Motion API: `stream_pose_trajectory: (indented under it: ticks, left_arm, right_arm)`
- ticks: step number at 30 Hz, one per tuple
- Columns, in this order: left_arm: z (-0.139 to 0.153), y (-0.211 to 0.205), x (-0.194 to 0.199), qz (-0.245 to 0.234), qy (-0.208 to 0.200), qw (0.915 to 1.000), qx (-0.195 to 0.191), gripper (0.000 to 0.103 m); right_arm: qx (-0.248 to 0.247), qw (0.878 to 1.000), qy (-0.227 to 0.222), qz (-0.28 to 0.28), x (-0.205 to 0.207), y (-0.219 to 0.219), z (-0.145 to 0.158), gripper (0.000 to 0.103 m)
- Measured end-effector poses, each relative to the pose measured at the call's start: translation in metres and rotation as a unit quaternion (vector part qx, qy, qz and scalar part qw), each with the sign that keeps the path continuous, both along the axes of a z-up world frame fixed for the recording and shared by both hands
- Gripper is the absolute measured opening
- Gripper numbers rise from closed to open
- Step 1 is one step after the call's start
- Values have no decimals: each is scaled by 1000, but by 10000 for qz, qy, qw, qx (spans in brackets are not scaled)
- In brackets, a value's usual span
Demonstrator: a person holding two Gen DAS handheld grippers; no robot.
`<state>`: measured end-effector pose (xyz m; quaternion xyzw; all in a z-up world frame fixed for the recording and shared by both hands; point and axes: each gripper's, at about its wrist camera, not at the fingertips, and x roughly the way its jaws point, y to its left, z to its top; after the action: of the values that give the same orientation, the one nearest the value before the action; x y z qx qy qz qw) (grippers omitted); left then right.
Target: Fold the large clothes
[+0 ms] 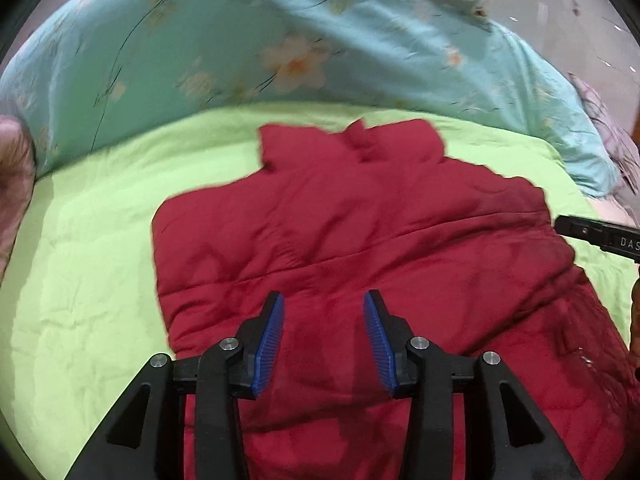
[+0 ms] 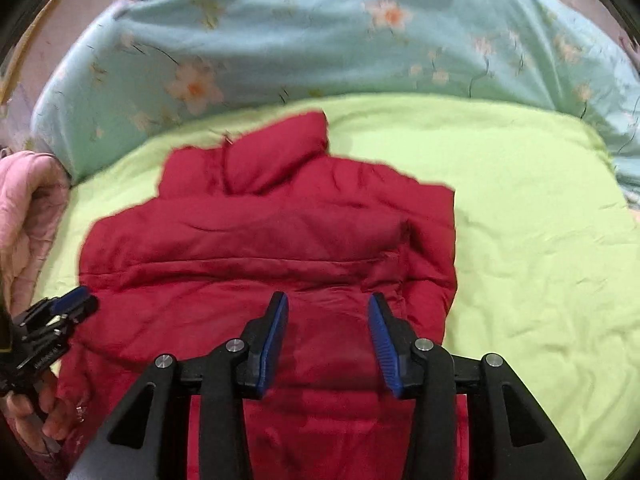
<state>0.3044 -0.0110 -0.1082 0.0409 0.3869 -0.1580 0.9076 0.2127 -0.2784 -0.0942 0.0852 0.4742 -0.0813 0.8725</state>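
Note:
A red padded jacket (image 1: pixel 360 232) lies flat on a lime-green sheet (image 1: pixel 88 280), collar at the far end. It also shows in the right wrist view (image 2: pixel 256 248), with one side folded in along its right edge. My left gripper (image 1: pixel 323 300) is open and empty, hovering over the jacket's lower part. My right gripper (image 2: pixel 328 304) is open and empty over the jacket's lower right part. The left gripper (image 2: pixel 72 304) shows at the left edge of the right wrist view, beside the jacket's left edge. Part of the right gripper's body (image 1: pixel 600 236) shows at the right edge of the left wrist view.
A turquoise floral quilt (image 1: pixel 240 48) is piled along the far side of the bed, also in the right wrist view (image 2: pixel 320 40). A pink quilted cloth (image 2: pixel 24 208) lies at the left. Bare floor (image 1: pixel 580 8) shows at far right.

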Motion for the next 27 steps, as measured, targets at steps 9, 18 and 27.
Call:
stream_pose_trajectory:
  ticks: [9, 18, 27]
  left_arm:
    - [-38, -13, 23, 157, 495, 9986, 58, 44]
    - [-36, -16, 20, 204, 562, 9982, 93, 44]
    - [-2, 25, -44, 374, 414, 9984, -104, 61]
  right_arm:
    - [-130, 9985, 522, 120, 21, 1, -54, 40]
    - [289, 9987, 427, -43, 21, -14, -62, 40]
    - [560, 9979, 320, -48, -59, -6, -4, 44]
